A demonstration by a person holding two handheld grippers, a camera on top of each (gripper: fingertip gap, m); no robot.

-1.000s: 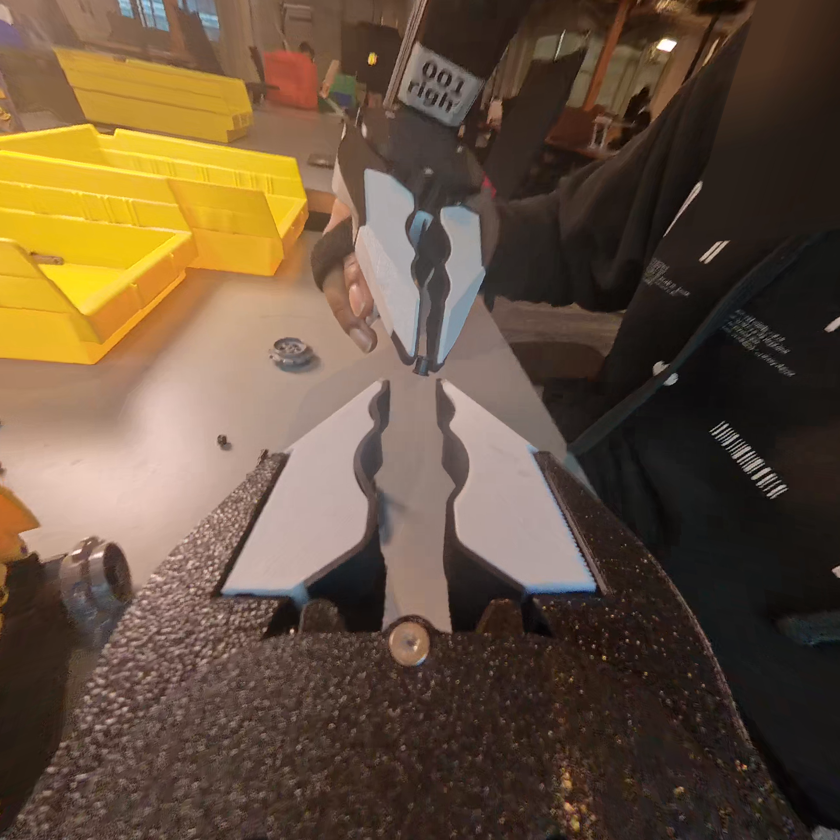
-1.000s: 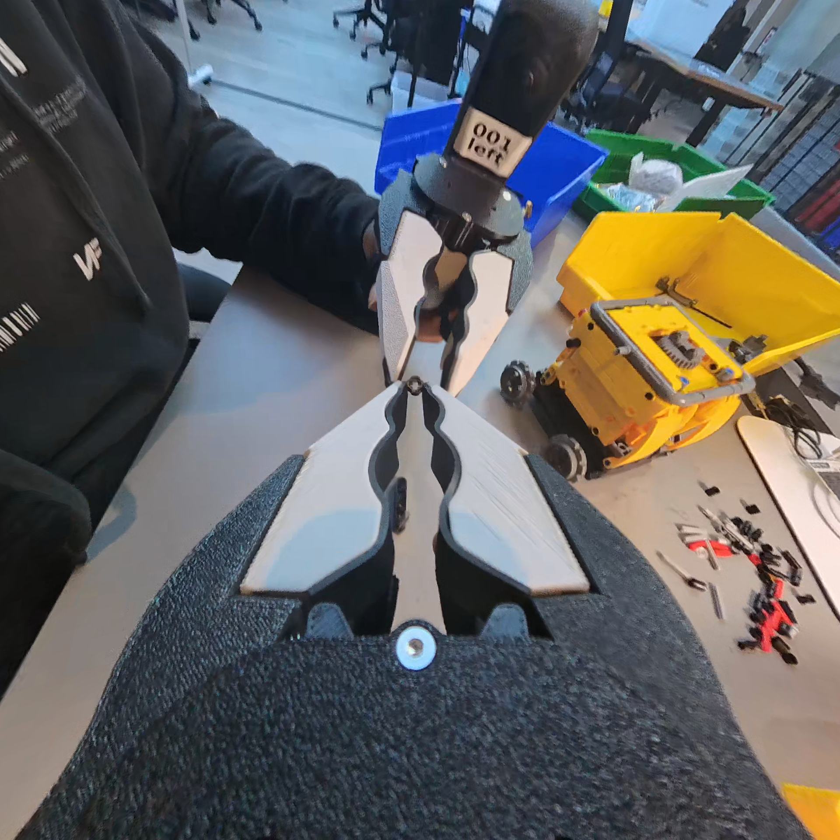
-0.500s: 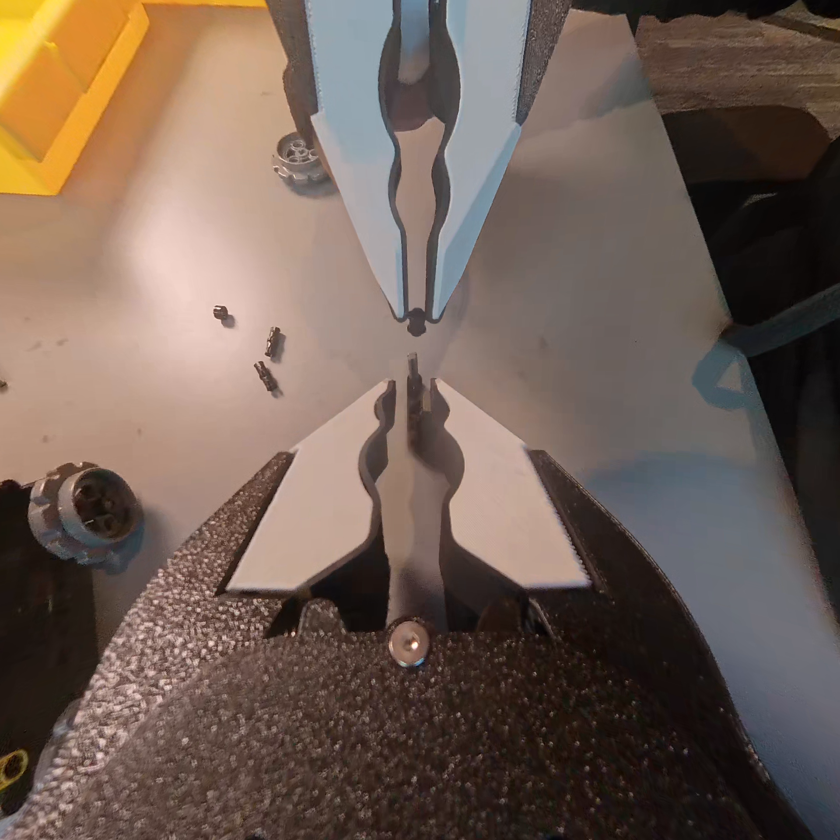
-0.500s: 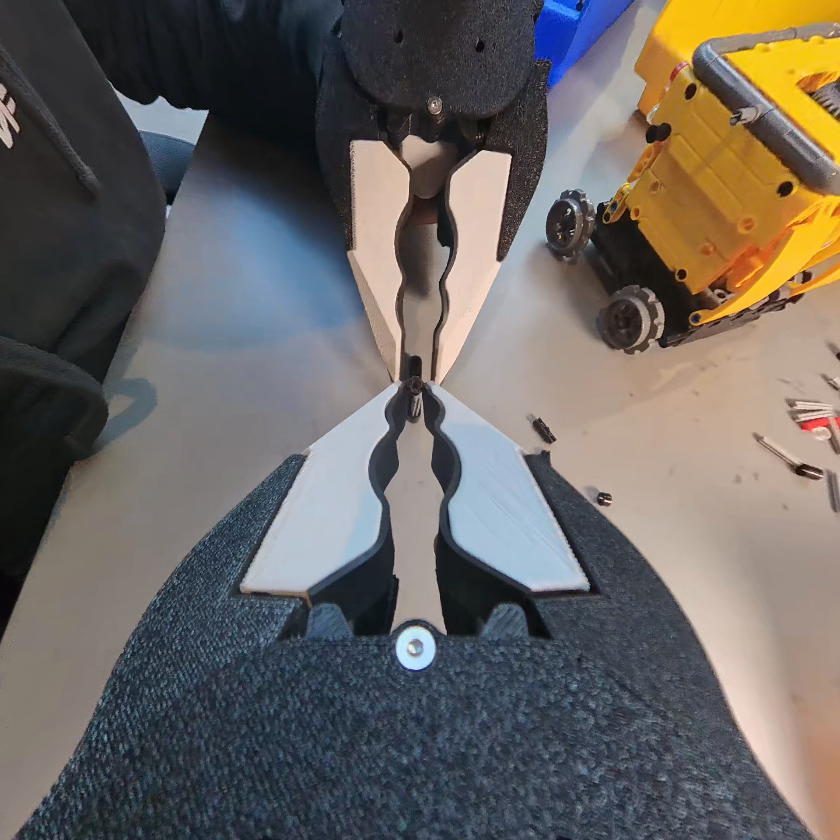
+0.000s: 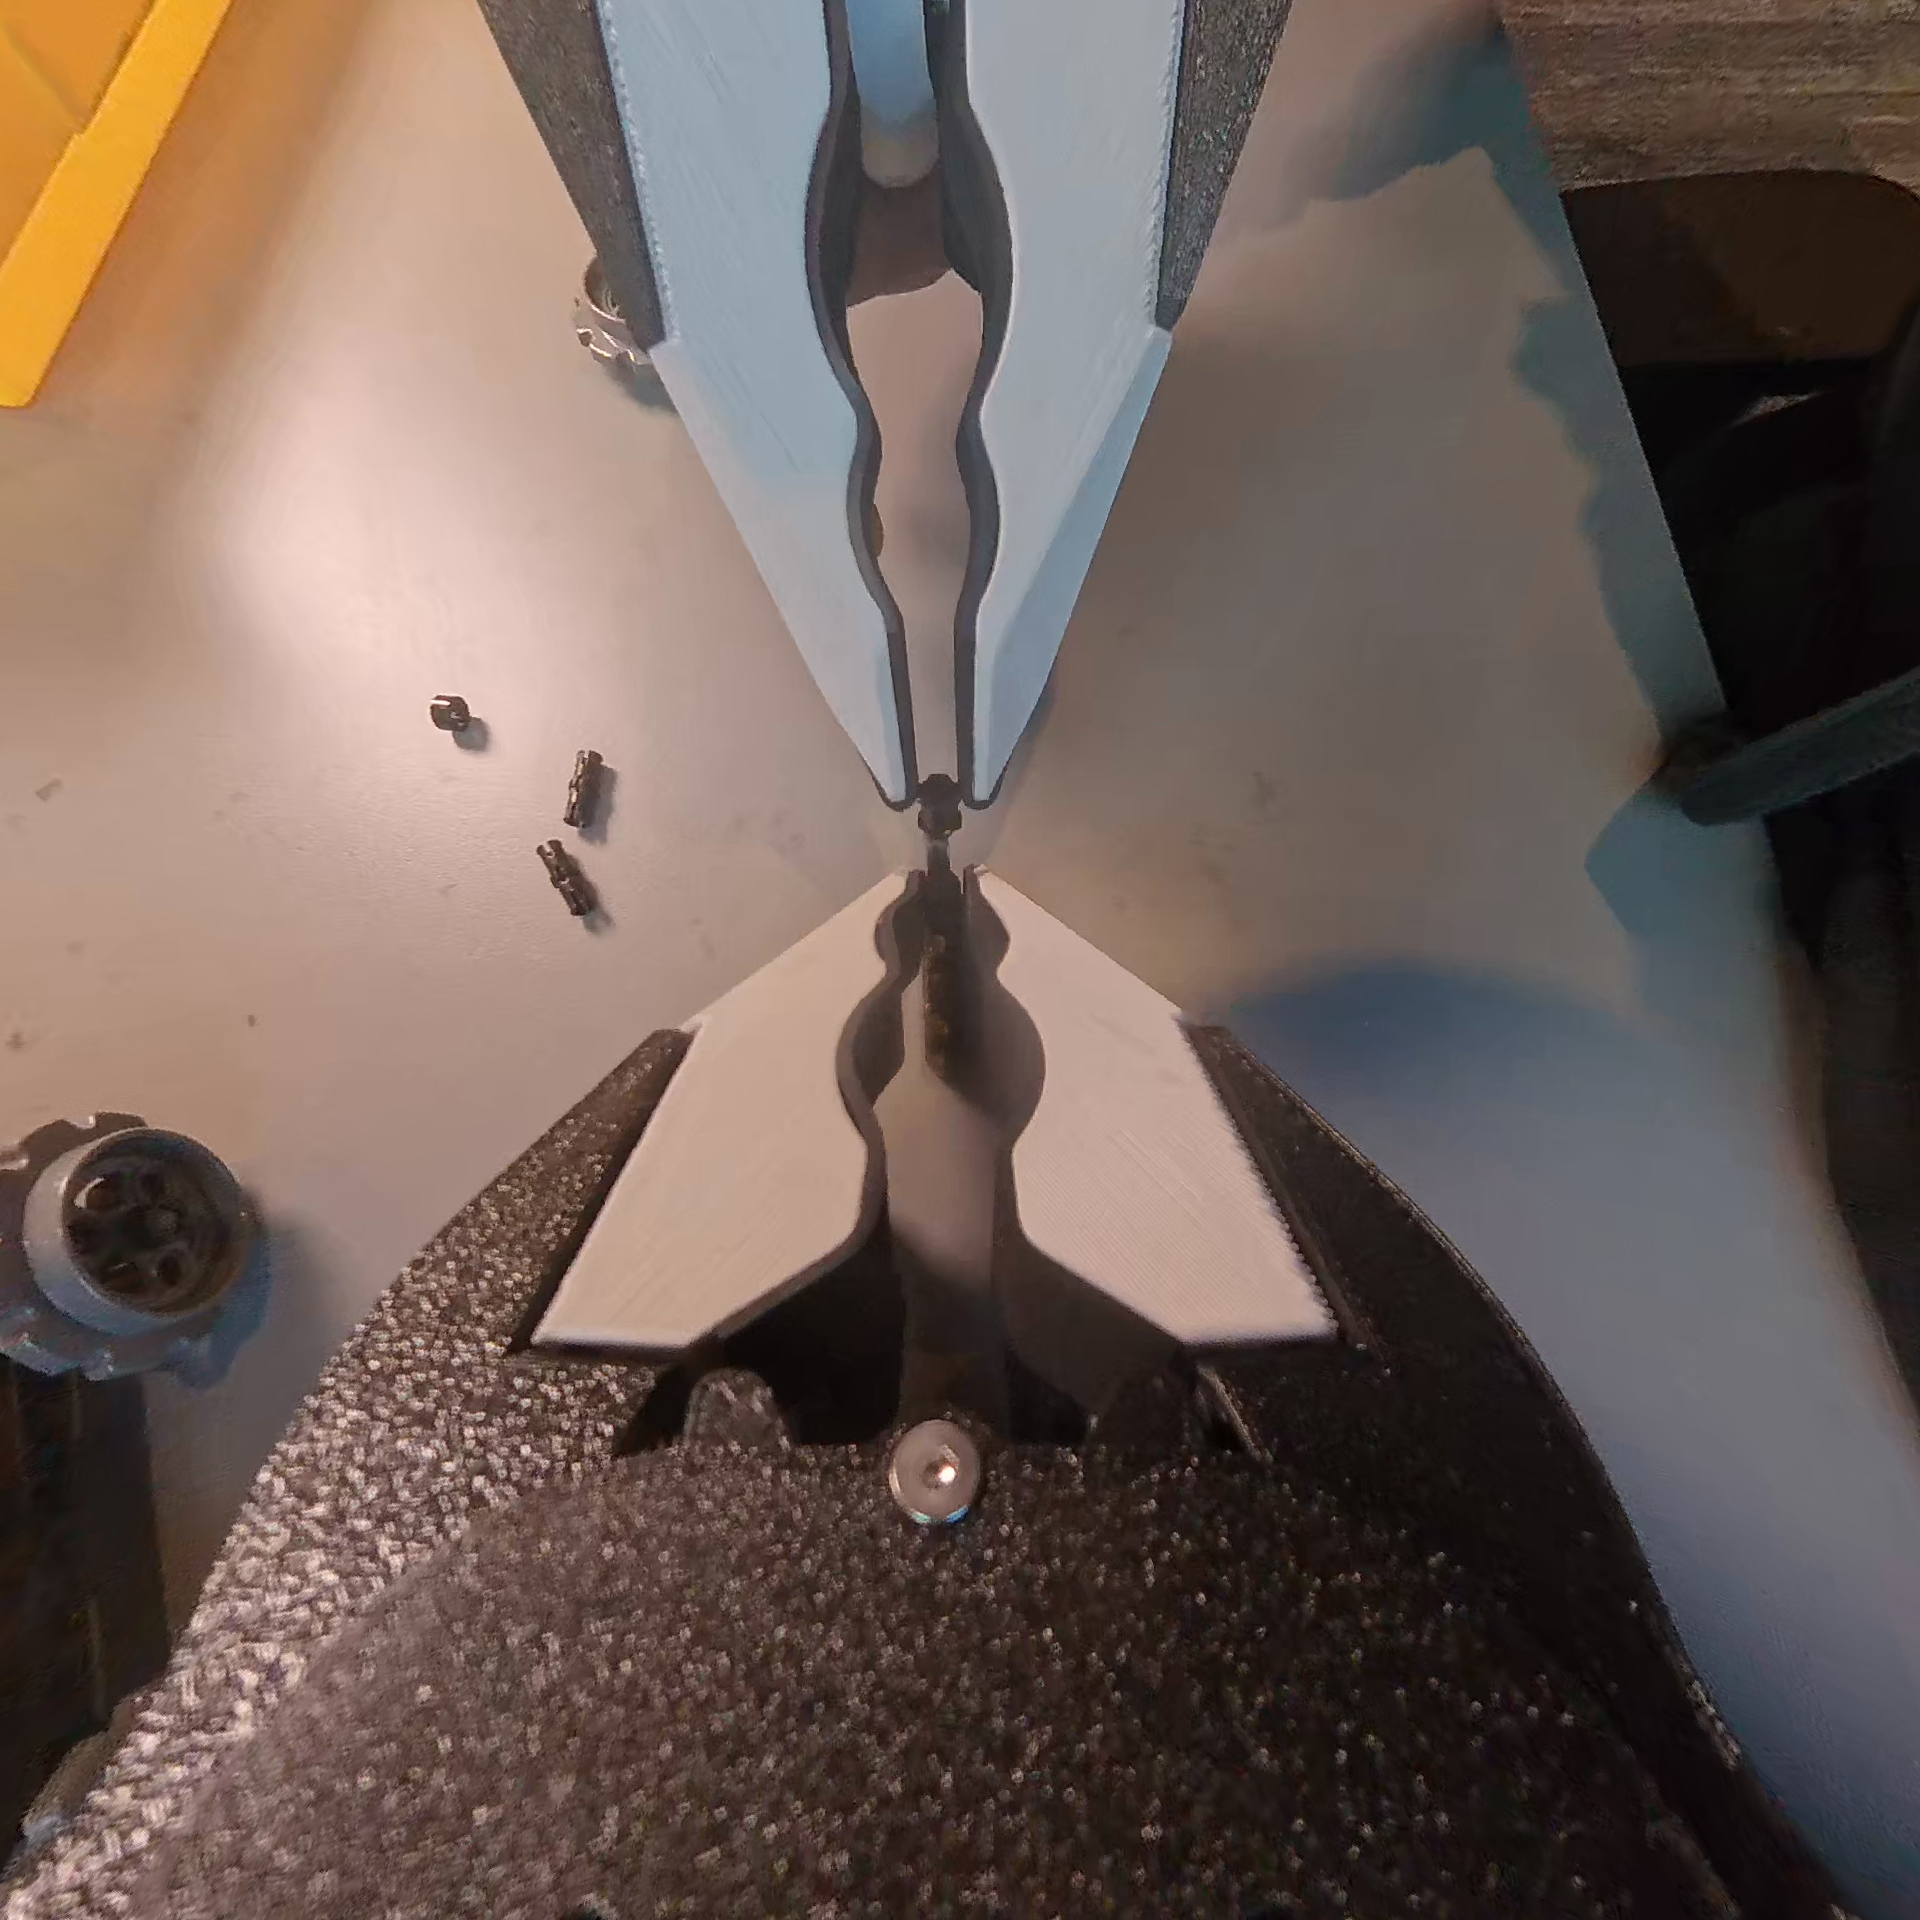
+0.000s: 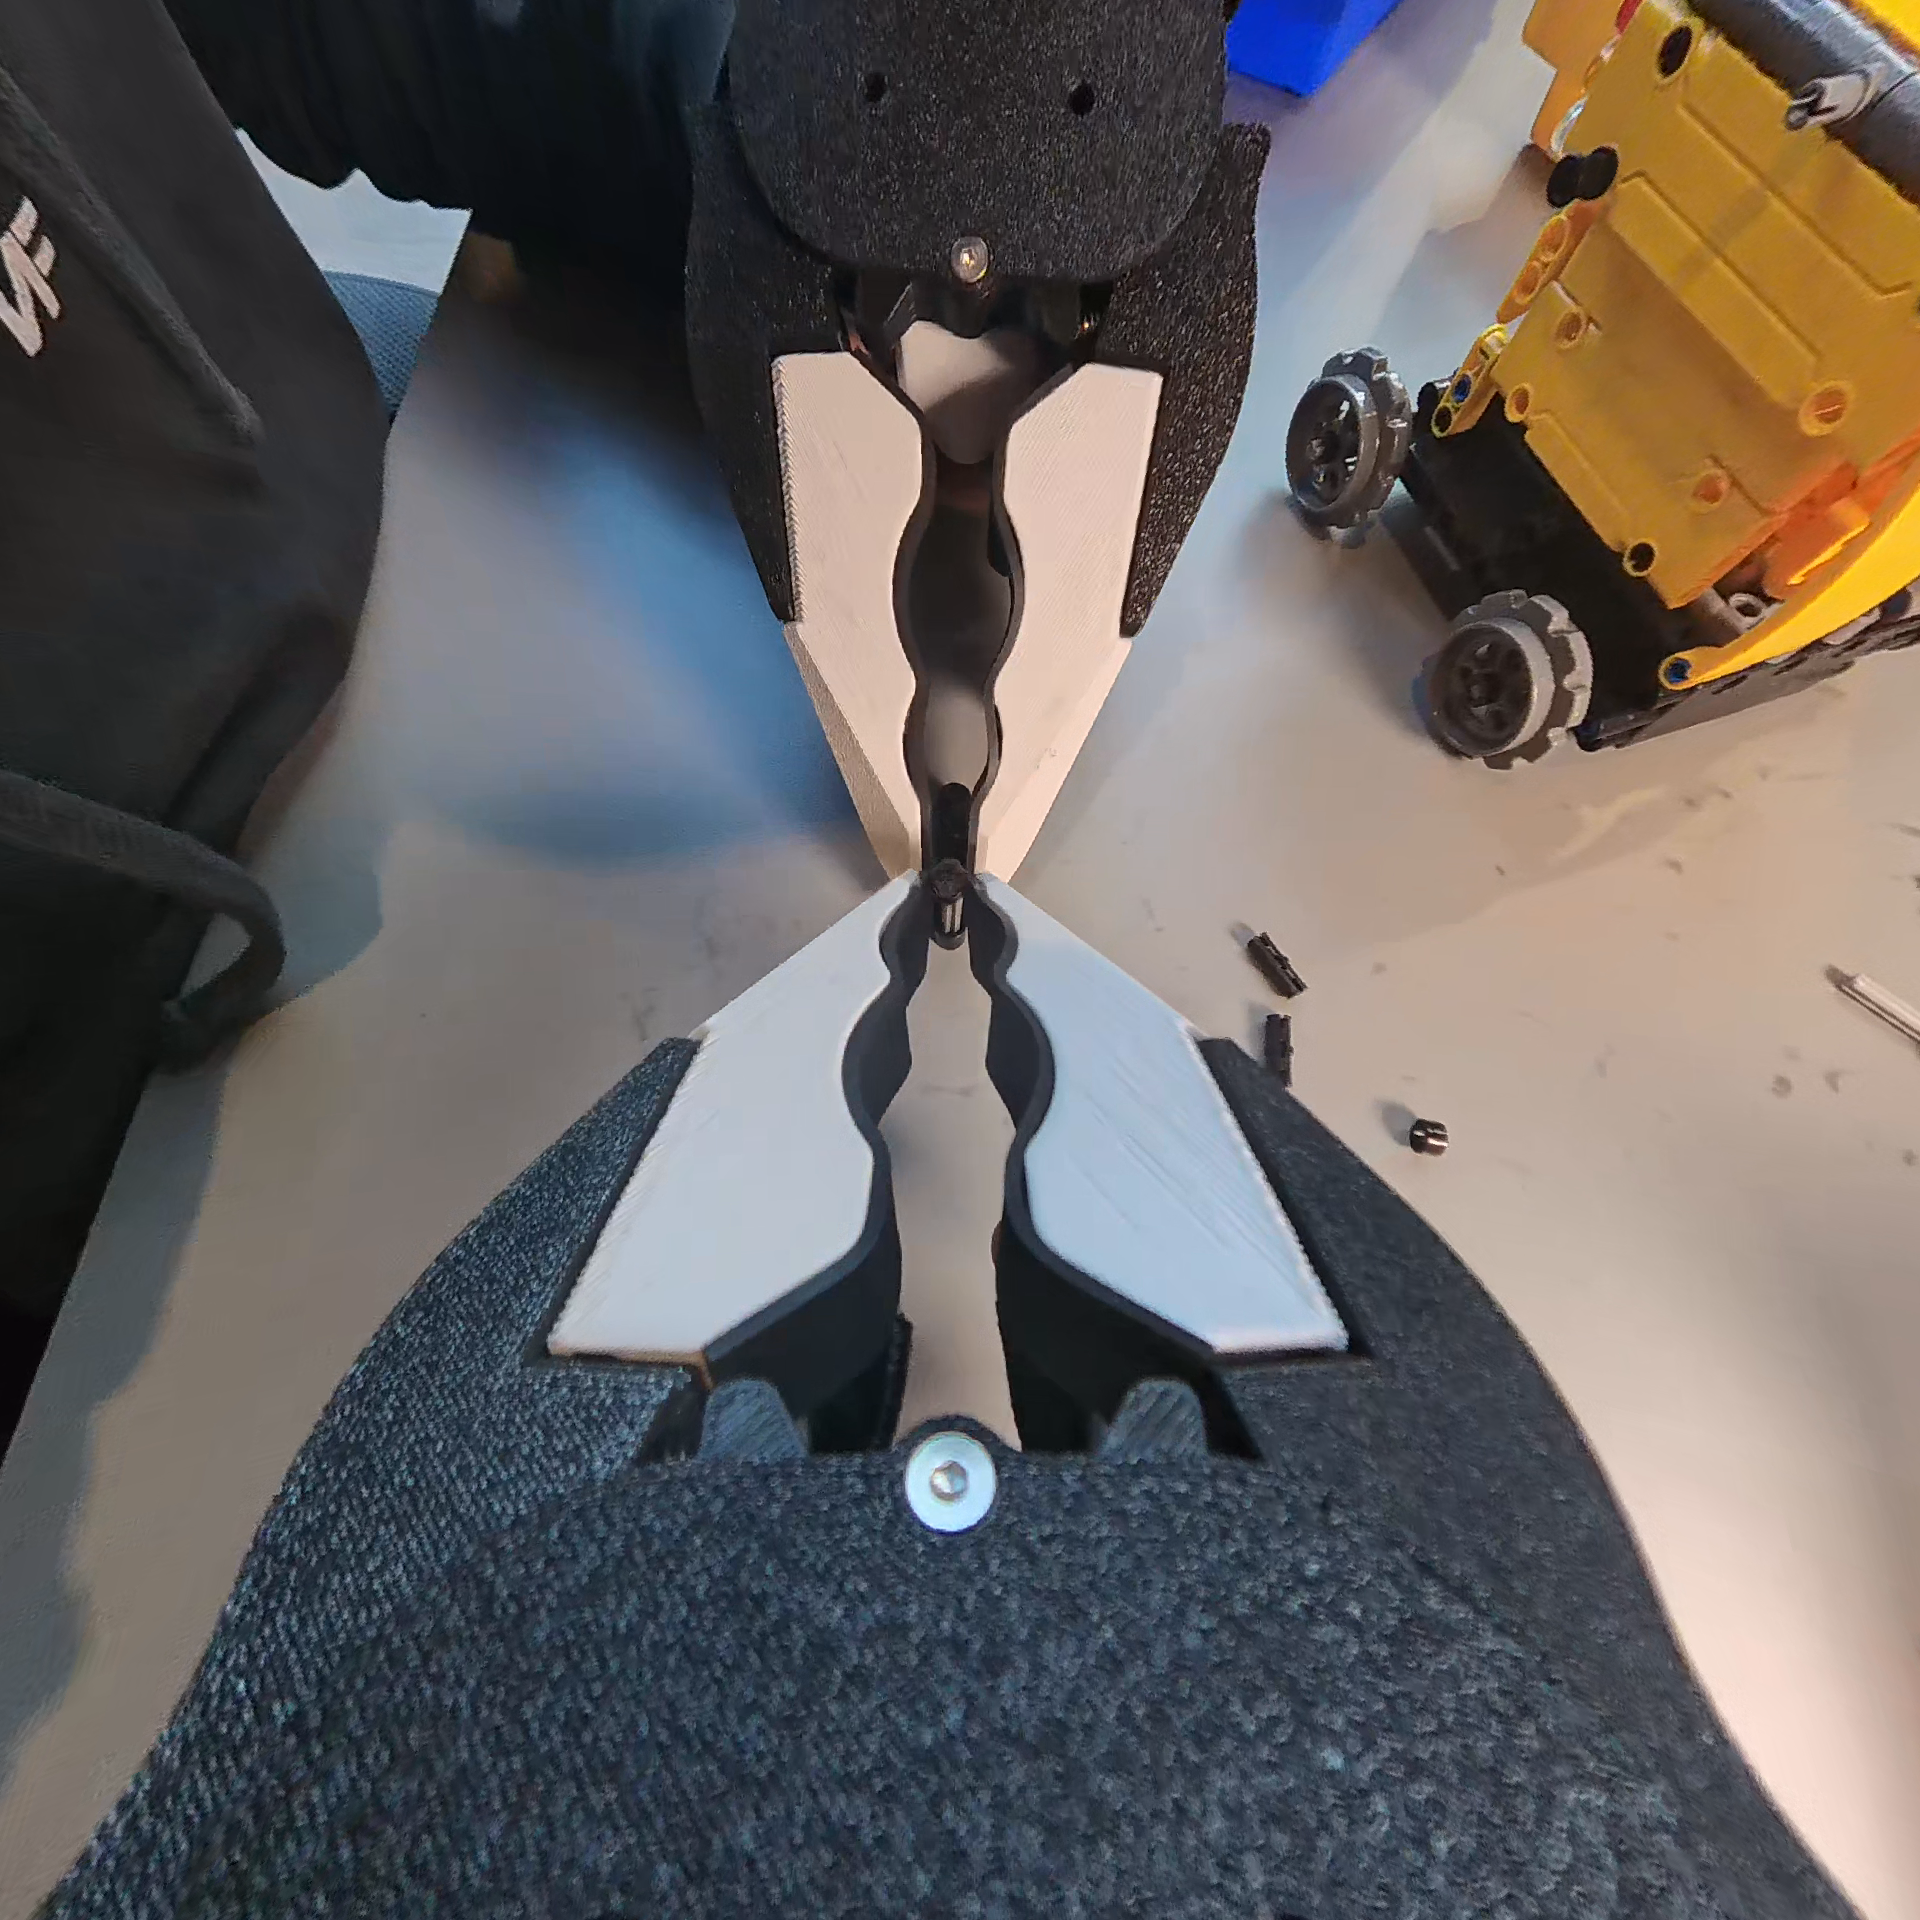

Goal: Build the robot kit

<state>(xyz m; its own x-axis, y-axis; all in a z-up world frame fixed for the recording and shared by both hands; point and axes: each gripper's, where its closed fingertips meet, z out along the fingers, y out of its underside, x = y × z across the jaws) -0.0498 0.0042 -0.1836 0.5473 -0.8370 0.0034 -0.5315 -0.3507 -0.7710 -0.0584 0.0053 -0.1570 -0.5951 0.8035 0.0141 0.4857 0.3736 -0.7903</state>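
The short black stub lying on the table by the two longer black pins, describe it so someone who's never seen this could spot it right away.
Start at the yellow toy vehicle on the grey table, then look toward the right gripper. Three small black parts lie loose there: two long pins and, nearest the camera, the short black stub. It is the only squat, round-ended one.

A pale grey surface [image 6: 1351, 1351] carries the things. On it in the right wrist view stand a yellow toy vehicle [image 6: 1683, 395] on grey-rimmed wheels [image 6: 1507, 681], with three small black pins [image 6: 1276, 964] scattered near it and a thin metal rod [image 6: 1881, 1003] at the right edge. The left wrist view shows the same pins, a loose grey wheel [image 5: 130, 1236] lying flat at the left, another wheel [image 5: 613, 322] partly hidden farther off, and a yellow bin [image 5: 94, 177] in the corner.
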